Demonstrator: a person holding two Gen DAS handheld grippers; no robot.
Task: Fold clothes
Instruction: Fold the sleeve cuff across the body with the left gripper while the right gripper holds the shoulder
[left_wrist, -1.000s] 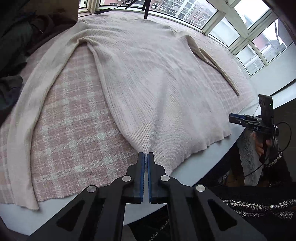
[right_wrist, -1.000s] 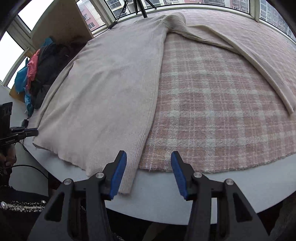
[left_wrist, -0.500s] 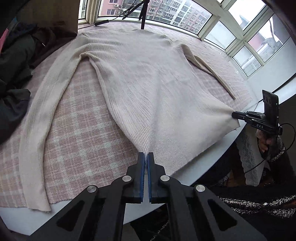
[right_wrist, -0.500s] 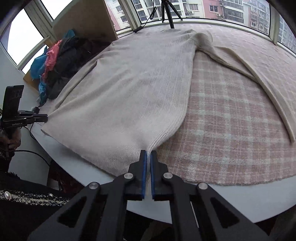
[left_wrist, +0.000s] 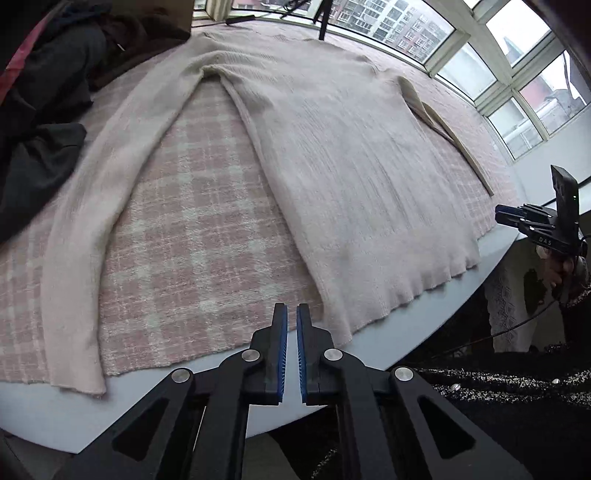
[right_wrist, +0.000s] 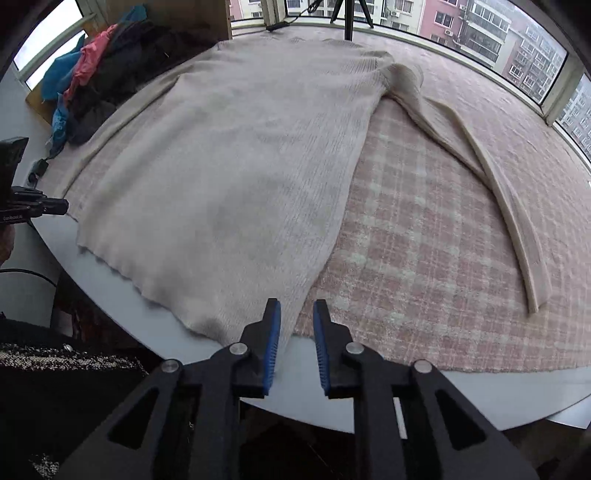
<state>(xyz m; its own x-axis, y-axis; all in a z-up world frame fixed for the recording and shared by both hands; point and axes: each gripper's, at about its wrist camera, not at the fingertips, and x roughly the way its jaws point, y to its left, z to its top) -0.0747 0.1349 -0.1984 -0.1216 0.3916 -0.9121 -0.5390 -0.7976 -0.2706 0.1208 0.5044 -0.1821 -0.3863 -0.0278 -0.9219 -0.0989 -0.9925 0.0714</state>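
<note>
- Left wrist view: cream knit sweater (left_wrist: 332, 155) spread flat, hem towards the camera, on a pink plaid cloth (left_wrist: 192, 236) covering a round white table (left_wrist: 436, 314).
- One long sleeve (left_wrist: 96, 206) running down the left side to the cloth's near edge; other sleeve (left_wrist: 447, 136) lying thin along the far right.
- Left gripper (left_wrist: 291, 321) just above the near edge of the cloth, beside the sweater's lower hem corner; blue pads (left_wrist: 282, 350) parted by a narrow slit, nothing between them.
- Dark clothes pile (left_wrist: 44, 110) at upper left, touching the cloth's edge; windows (left_wrist: 517, 74) behind the table.
- At far right, right gripper (left_wrist: 511, 216) seen side-on just off the table rim, held by a hand (left_wrist: 561, 266); gap between its fingers not readable from here.
- Right wrist view: same sweater (right_wrist: 236, 177) filling the left-centre, hem hanging slightly over the table (right_wrist: 480, 395) rim; right-hand sleeve (right_wrist: 491, 192) stretched diagonally across the plaid cloth (right_wrist: 424, 258).
- Right gripper (right_wrist: 297, 314) over the hem's corner where sweater meets cloth; jaws apart by a moderate gap, gripping nothing.
- Clothes pile (right_wrist: 96, 81) in blue, pink and black at upper left; left gripper (right_wrist: 40, 206) at the left edge, near the other hem corner, its opening not discernible there.
</note>
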